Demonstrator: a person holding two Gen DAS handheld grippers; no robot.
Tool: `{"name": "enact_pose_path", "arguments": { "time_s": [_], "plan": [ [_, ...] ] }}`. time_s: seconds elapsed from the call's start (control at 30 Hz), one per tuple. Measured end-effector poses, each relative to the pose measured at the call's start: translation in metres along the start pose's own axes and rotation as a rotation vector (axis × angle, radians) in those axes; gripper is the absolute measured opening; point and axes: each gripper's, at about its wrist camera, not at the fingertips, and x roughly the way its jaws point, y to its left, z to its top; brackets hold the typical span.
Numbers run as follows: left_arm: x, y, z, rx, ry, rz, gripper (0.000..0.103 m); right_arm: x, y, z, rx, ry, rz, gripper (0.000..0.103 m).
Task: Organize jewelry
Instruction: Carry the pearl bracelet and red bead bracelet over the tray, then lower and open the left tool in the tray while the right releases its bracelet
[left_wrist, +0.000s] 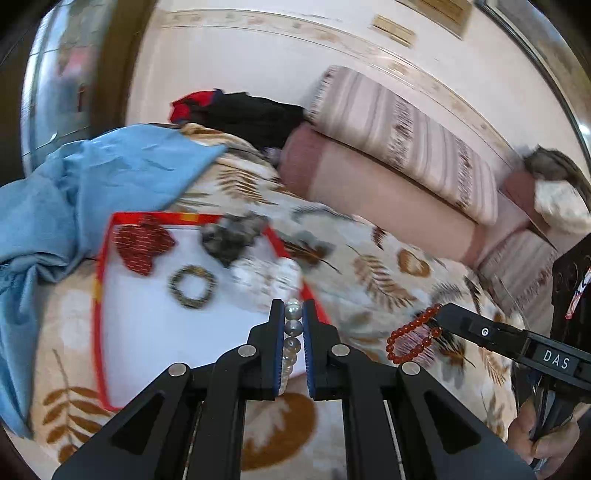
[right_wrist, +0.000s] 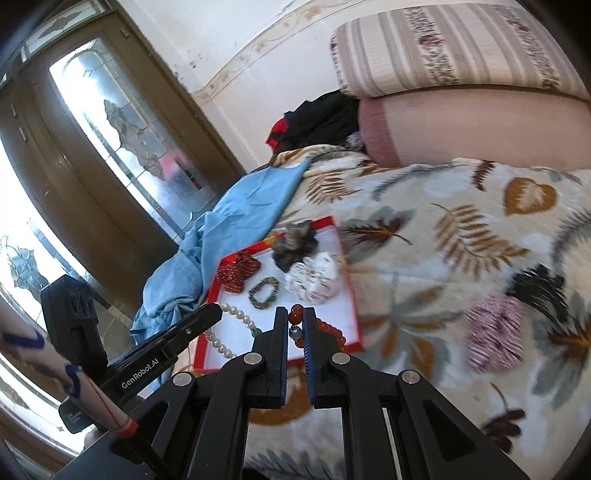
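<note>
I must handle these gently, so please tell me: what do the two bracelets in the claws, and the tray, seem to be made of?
White bracelet in the left claw: round glossy beads, probably pearl or imitation. Red bracelet in the right claw: smooth, shiny, slightly translucent orange-red beads, perhaps agate or glass. Tray: matte white floor and thin red rim, likely cardboard.

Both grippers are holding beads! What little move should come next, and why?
Probably lower the left gripper a little over the red-edged tray and let go. It is shut on the pearl bracelet, which hangs near the tray's edge, beside the dark beaded bracelet lying inside. The right gripper is shut on the red bead bracelet, so that could follow.
</note>
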Motion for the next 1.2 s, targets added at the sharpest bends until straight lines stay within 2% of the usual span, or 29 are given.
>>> {"name": "enact_pose_path", "arguments": {
  "time_s": [0.37,0.57,0.77,1.2],
  "plan": [
    [0.012,0.094,0.021,-0.152,-0.008,0.11,0.009,0.102,0.044,0.014,-0.04,0.126,0.062,0.008],
    [0.025,0.116,0.025,-0.175,-0.001,0.144,0.009,0.144,0.06,0.017,-0.053,0.166,0.087,0.008],
    [0.053,0.119,0.024,-0.176,0.038,0.146,0.009,0.17,0.045,0.02,-0.019,0.193,0.054,0.008],
    [0.081,0.126,0.022,-0.189,0.079,0.139,0.009,0.18,-0.004,0.012,0.036,0.218,-0.052,0.008]
  ]
}}
